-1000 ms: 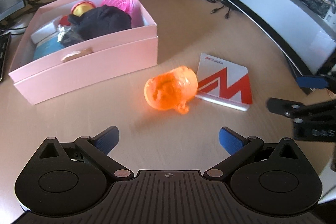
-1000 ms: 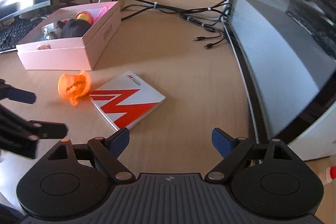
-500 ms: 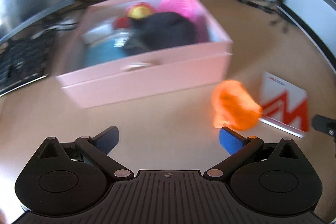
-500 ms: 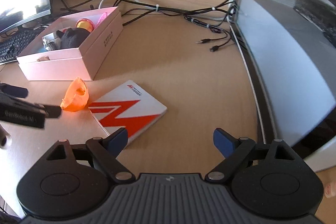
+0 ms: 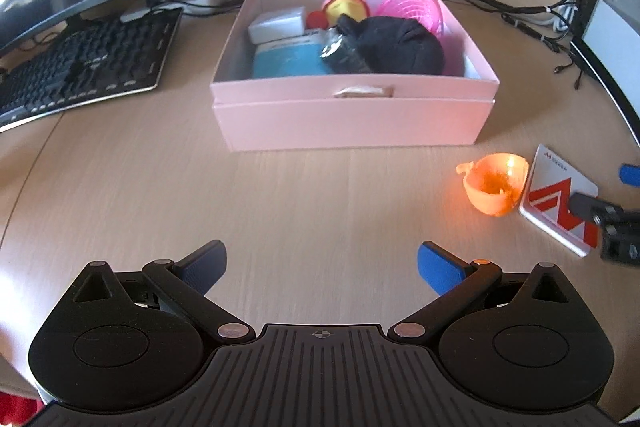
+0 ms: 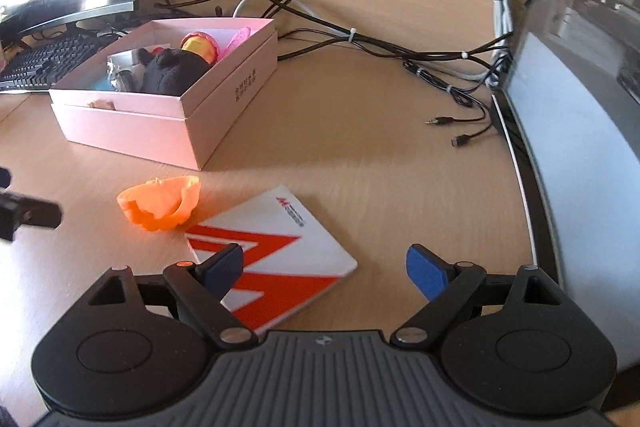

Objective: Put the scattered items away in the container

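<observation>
The left gripper [image 5: 320,265] gapes empty over bare desk [image 5: 280,211]; the pink box [image 5: 352,123] sits at twelve o'clock, the orange pumpkin toy [image 5: 493,189] at two, on the desk outside it. The right gripper [image 6: 322,269], also spread wide and empty, hovers above the red-and-white booklet [image 6: 276,247]; the toy lies at ten o'clock, touching the booklet's edge.

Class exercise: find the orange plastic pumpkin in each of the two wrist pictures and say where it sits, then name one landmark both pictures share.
Left wrist view: the orange pumpkin is at the right, on the desk, just left of the red and white booklet.
Right wrist view: the pumpkin is left of centre, touching the booklet's upper left corner.
Shared landmark: the pink box, beyond the pumpkin in both.
</observation>
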